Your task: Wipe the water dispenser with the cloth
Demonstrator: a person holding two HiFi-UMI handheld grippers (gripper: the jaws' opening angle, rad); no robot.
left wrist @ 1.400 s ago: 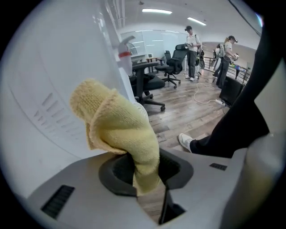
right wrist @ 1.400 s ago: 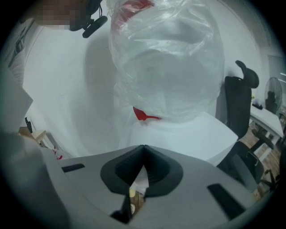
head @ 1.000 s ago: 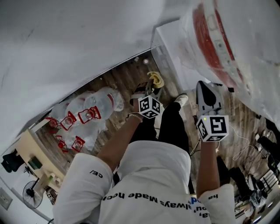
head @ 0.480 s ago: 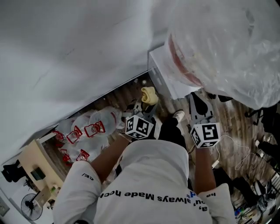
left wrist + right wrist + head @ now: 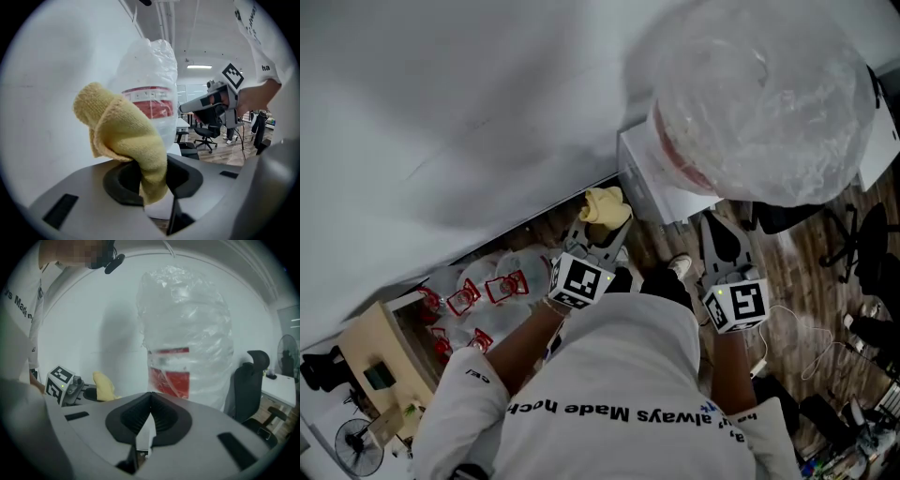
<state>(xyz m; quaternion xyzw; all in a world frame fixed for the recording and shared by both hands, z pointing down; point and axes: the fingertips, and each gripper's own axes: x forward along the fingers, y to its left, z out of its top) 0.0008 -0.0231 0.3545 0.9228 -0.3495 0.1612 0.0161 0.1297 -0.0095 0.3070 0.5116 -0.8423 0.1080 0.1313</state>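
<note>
Left hand-held gripper (image 5: pixel 152 180): jaws clamped on a yellow cloth (image 5: pixel 124 131). The cloth is pinched at its lower end and bunches up above the jaws in a loose wad.
Right hand-held gripper (image 5: pixel 150 416): jaws together, pads meeting, nothing between them. It is raised beside the left one and points at the same target.

Water dispenser (image 5: pixel 652 183): a white body standing on the floor (image 5: pixel 661 246) at the edge where the floor meets the wall (image 5: pixel 469 112). On top sits a big bottle (image 5: pixel 759 103) with a red label, wrapped in clear crinkled plastic.
In the head view the cloth sits just beside the dispenser's left side, near its upper front corner. Contact is not clear from any view.

Progress, as judged: the cloth is gripped and brought up to the unit, and the wiping itself looks barely begun or not yet begun. No wet streaks or cleaned patches are readable on the white casing. The sides, top and front are probably all left to do.

Surroundings: wood-plank floor and a plain white wall. A cluster of empty bottles (image 5: pixel 487 291) with red caps lies on the floor along the wall edge, to the person's left. A black office chair (image 5: pixel 853 244) and loose white cables (image 5: pixel 806 337) are to the right. A fan (image 5: pixel 356 445) is at the far left. The light is dim and even.
</note>
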